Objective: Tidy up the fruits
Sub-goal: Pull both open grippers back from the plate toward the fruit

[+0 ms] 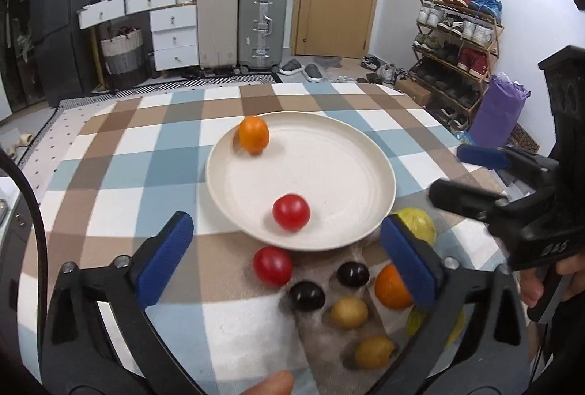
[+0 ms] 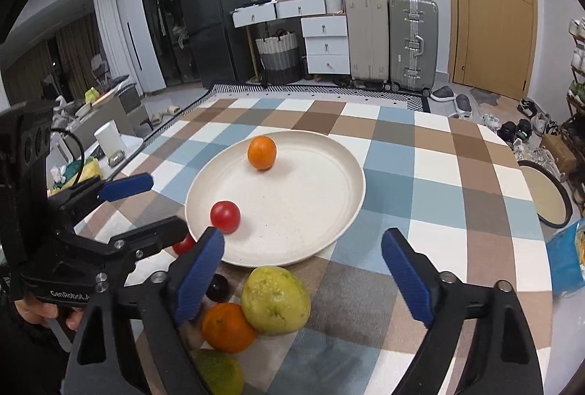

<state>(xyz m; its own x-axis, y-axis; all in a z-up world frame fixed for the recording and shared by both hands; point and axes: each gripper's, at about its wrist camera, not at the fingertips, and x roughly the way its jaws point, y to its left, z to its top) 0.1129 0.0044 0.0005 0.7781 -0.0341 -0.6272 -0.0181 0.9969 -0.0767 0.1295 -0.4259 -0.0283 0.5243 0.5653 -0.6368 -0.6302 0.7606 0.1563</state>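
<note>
2 fruits, an orange (image 1: 253, 134) and a red tomato (image 1: 291, 212), sit well apart on the cream plate (image 1: 347, 153) on the checked bench (image 1: 120, 153). Left gripper (image 1: 287, 261) and right gripper (image 2: 303, 279) hover near it, jaws wide apart, empty.

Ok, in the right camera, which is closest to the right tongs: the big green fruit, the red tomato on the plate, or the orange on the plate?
1. Big green fruit, just below the plate.
2. Red tomato, near rim, left.
3. Orange, far side.
</note>
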